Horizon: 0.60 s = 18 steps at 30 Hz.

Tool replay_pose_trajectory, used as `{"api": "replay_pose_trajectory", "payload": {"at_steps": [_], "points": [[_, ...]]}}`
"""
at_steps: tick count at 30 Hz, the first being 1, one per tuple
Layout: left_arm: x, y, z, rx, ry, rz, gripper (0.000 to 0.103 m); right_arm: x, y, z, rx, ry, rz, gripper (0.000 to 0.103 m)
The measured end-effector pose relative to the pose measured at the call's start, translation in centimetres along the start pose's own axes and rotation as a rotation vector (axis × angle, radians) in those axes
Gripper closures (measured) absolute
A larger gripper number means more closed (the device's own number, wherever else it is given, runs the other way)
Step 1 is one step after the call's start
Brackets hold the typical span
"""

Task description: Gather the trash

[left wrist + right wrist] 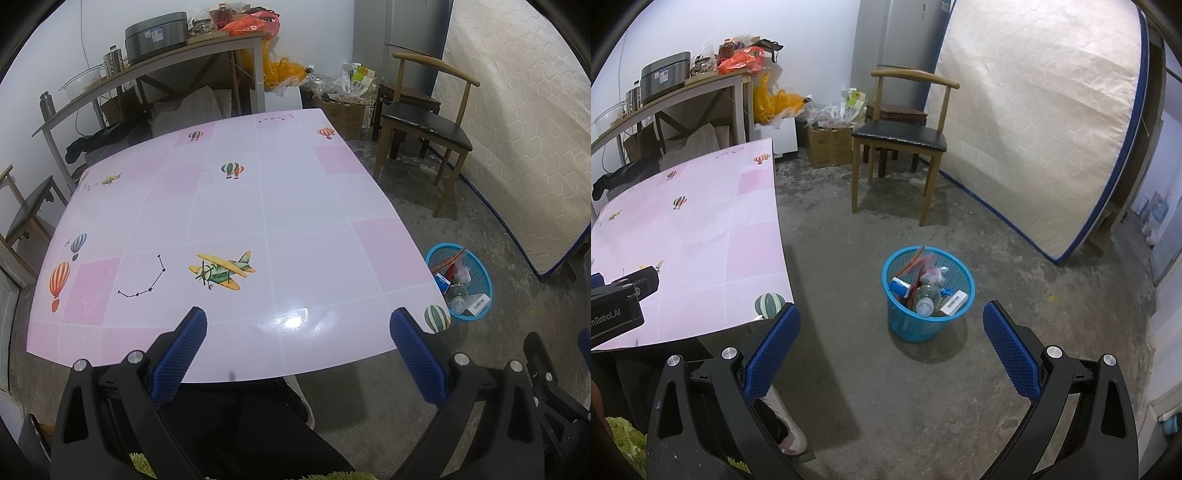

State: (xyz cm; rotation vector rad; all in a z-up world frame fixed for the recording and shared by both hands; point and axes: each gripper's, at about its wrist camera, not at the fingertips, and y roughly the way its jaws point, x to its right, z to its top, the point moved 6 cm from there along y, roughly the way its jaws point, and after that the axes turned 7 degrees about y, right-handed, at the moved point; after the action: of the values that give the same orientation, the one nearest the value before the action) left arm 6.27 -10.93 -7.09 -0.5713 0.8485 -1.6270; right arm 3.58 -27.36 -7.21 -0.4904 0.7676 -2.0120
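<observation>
A blue mesh waste basket stands on the concrete floor right of the table; it also shows in the left wrist view. It holds a clear plastic bottle, a white box, a blue box and other wrappers. My right gripper is open and empty, above the floor just in front of the basket. My left gripper is open and empty over the near edge of the pink table. The left gripper's body shows at the left edge of the right wrist view.
A wooden chair with a black seat stands behind the basket. A mattress leans on the right wall. A shelf desk with a cooker and bags stands behind the table, cardboard boxes and bags beside it. Another chair stands left.
</observation>
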Motion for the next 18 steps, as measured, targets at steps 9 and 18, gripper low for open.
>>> {"api": "replay_pose_trajectory", "payload": {"at_steps": [9,18], "points": [[0.04,-0.05,0.03,-0.002,0.000,0.000,0.006,-0.07,0.00,-0.07,-0.002,-0.001,0.001,0.008],[0.07,0.00,-0.07,-0.005,0.001,-0.002,0.006,-0.03,0.06,-0.06,-0.003,-0.001,0.000,0.008]]}}
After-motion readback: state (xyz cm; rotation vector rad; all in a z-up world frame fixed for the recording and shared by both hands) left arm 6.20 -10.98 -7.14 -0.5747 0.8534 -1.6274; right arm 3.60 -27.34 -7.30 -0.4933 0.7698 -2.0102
